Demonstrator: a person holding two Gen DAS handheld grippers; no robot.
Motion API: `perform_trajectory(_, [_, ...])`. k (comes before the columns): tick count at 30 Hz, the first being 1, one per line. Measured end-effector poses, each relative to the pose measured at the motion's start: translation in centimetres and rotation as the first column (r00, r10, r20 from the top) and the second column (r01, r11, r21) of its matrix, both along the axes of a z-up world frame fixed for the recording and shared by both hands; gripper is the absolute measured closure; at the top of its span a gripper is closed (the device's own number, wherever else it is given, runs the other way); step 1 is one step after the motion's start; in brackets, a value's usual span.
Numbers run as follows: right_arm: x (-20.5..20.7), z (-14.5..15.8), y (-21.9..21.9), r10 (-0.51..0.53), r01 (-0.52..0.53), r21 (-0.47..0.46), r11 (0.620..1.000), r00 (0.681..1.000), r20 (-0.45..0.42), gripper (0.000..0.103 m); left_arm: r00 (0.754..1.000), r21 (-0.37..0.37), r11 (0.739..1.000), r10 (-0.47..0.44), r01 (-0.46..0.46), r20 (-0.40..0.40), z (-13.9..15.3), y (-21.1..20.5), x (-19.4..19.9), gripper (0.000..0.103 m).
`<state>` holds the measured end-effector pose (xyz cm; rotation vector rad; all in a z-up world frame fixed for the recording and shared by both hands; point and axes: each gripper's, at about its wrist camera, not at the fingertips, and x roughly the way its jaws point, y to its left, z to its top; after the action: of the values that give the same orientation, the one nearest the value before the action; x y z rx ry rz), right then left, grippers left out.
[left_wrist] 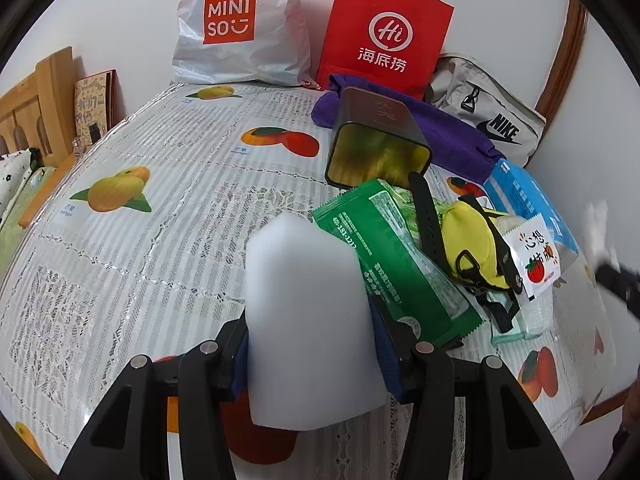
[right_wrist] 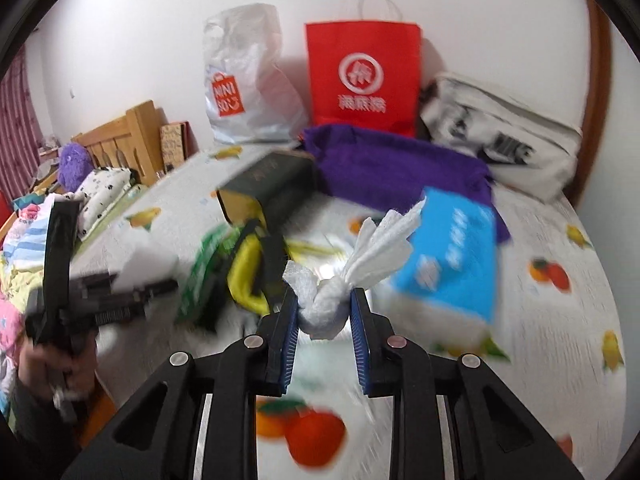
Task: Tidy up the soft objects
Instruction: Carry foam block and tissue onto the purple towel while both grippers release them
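My left gripper [left_wrist: 310, 344] is shut on a white foam sponge block [left_wrist: 308, 312] and holds it above the fruit-print tablecloth [left_wrist: 140, 216]. My right gripper [right_wrist: 324, 312] is shut on a crumpled white tissue [right_wrist: 344, 276] and holds it above the table in front of the blue tissue pack [right_wrist: 448, 256]. The left gripper also shows at the left of the right wrist view [right_wrist: 100, 300], blurred. A purple towel [right_wrist: 400, 172] lies at the back. A yellow pouch [left_wrist: 472, 240] lies in the pile to the right of the sponge.
A dark tin box [left_wrist: 380, 140] lies on its side, open toward me. A green packet [left_wrist: 396, 256], a black strap [left_wrist: 428, 216] and a tomato-print sachet [left_wrist: 536, 256] lie in the pile. A Miniso bag [left_wrist: 240, 28], a red paper bag [left_wrist: 384, 36] and a Nike bag [left_wrist: 488, 116] stand against the wall.
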<state>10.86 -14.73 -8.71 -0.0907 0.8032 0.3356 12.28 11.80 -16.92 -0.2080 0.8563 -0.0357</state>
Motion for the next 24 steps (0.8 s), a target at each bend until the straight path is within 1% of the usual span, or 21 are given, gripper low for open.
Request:
perform_trajectory(4, [-1.9,-1.7,-2.7,-0.062,0.061,-0.031,0.998,0.997,-0.04,0.078,1.0,0.017,1.0,-0.002,0.002,0.004,0.0,-0.2,-0.4,0.054])
perform_trajectory(7, [-2.1,-3.4,-4.2,-0.105,0.102,-0.04,0.994,0.991,-0.078,0.078,1.0,0.038,0.999,-0.001,0.001,-0.003,0.0,-0.6,-0.6,0.055])
perform_trajectory(10, [-1.9,-4.9,-5.0,-0.122,0.12,-0.025,0.993,0.986,-0.114,0.078,1.0,0.033,0.999,0.0,0.0,-0.015,0.3,-0.8,-0.7,0.055])
perform_trajectory(14, [-1.3,-5.7,-5.1,-0.11,0.111,0.0,0.994,0.985,-0.131,0.078,1.0,0.04,0.999,0.009,-0.009,-0.017,1.0,-1.0,-0.8,0.055])
perform_trajectory(18, [-1.1,-6.2,-5.0,-0.093,0.099,0.027,0.995,0.984,-0.153,0.078,1.0,0.013,1.0,0.017,-0.017,-0.026,1.9,-0.8,-0.4,0.055])
perform_trajectory(20, [-1.0,-6.3,-4.9,-0.089,0.094,0.025,0.995,0.982,-0.165,0.078,0.999,0.012,1.0,0.017,-0.017,-0.028,2.5,-0.8,-0.1,0.055])
perform_trajectory(22, [-1.0,-6.0,-4.8,-0.075,0.082,0.036,0.996,0.983,-0.166,0.078,1.0,0.012,1.0,0.017,-0.017,-0.023,3.2,-0.9,0.2,0.055])
perform_trajectory(24, [-1.0,-5.1,-4.7,-0.057,0.066,0.05,0.997,0.985,-0.16,0.078,1.0,-0.008,1.0,0.013,-0.014,-0.013,4.2,-1.0,0.6,0.055])
